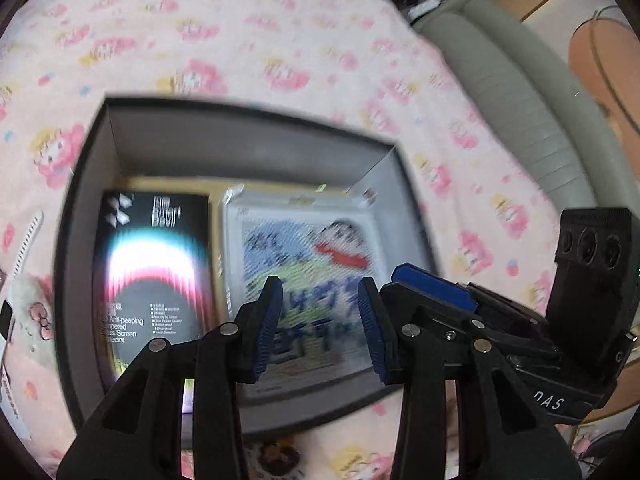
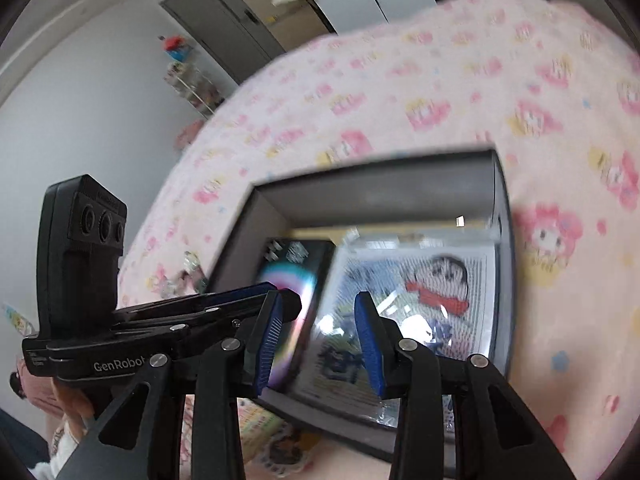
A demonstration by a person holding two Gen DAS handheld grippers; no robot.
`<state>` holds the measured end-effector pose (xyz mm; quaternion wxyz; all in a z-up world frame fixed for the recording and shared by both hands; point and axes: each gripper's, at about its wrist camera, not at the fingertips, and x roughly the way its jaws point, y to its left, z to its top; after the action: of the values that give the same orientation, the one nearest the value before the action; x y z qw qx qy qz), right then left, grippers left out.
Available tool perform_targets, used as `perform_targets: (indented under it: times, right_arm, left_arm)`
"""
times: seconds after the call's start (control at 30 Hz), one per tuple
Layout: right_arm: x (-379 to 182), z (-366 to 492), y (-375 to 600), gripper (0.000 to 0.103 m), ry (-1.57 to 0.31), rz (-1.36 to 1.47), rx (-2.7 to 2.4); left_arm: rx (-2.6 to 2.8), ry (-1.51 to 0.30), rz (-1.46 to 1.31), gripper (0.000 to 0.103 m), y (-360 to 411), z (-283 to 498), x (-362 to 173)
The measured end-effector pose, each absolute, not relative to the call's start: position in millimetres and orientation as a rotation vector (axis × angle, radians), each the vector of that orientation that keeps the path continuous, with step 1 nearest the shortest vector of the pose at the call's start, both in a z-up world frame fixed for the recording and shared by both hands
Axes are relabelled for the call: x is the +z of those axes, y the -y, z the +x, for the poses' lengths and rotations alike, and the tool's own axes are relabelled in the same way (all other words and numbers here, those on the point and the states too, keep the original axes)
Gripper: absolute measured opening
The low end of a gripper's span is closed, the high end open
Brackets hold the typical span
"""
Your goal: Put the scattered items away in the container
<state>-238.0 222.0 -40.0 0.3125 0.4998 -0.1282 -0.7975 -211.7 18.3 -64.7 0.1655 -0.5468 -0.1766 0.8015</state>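
Pink blanket (image 1: 280, 40): one box (image 1: 248, 128), two packets inside.

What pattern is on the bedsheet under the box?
Pale pink bedsheet with pink and yellow cartoon characters; clearest in the left wrist view.

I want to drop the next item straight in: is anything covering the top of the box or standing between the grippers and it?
Nothing visible blocks it. The box is open-topped with no lid, and the left gripper and right gripper hover over it, empty. Inside, the screen protector pack and cartoon packet cover most of the floor.
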Motion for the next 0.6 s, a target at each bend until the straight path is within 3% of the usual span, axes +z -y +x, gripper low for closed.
perform_targets:
  times: [0.17, 0.4, 0.6]
  right_arm:
    - [-68.6, -236.9, -222.4, 0.034, 0.281, 1.427, -2.09]
    - [-28.0, -186.6, -246.8, 0.035, 0.244, 1.274, -2.257]
    - [-54.5, -120.7, -260.6, 0.05, 0.363, 1.414, -2.141]
  left_arm:
    - [2.234, 0.469, -1.654, 0.039, -25.6, -206.1, -96.8]
    - [2.271, 0.551, -1.436, 0.045, -0.2, -141.4, -54.9]
    - [2.206, 0.468, -1.495, 0.058, 9.5, -70.7, -65.4]
